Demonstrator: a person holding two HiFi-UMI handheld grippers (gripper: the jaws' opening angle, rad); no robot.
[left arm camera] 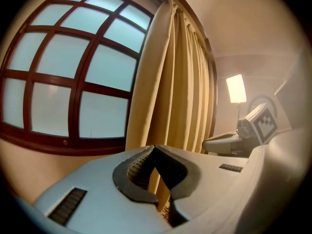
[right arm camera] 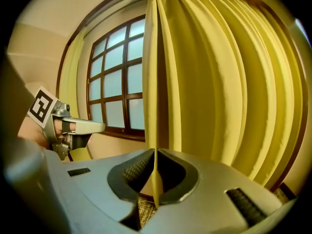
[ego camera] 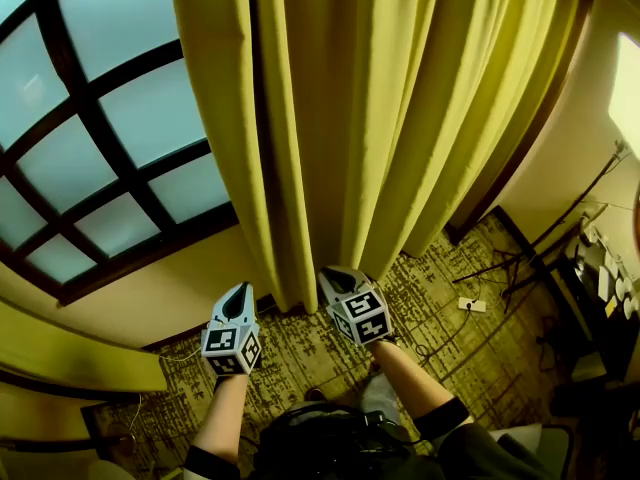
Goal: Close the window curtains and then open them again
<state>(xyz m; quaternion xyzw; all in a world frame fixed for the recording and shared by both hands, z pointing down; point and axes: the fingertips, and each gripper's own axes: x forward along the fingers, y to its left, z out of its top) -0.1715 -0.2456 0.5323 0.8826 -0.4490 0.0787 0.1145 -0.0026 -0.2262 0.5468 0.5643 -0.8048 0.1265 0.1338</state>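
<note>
**A:** The long mustard-yellow pleated fabric curtain (ego camera: 400, 118) hangs at 12 to 2 o'clock, beside the dark-framed window (ego camera: 100, 148) at 10. Looks soft, light and a bit slippery, so I'd pinch its leading edge

**B:** Yep, right gripper (right arm camera: 155, 152) jaws are clenched on that edge. Left gripper (left arm camera: 155, 149) jaws are clenched too, nothing in them

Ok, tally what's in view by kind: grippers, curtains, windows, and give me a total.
Grippers: 2 (left gripper, right gripper)
Curtains: 2 (near curtain, far curtain)
Windows: 1 (window)
Total: 5
</note>
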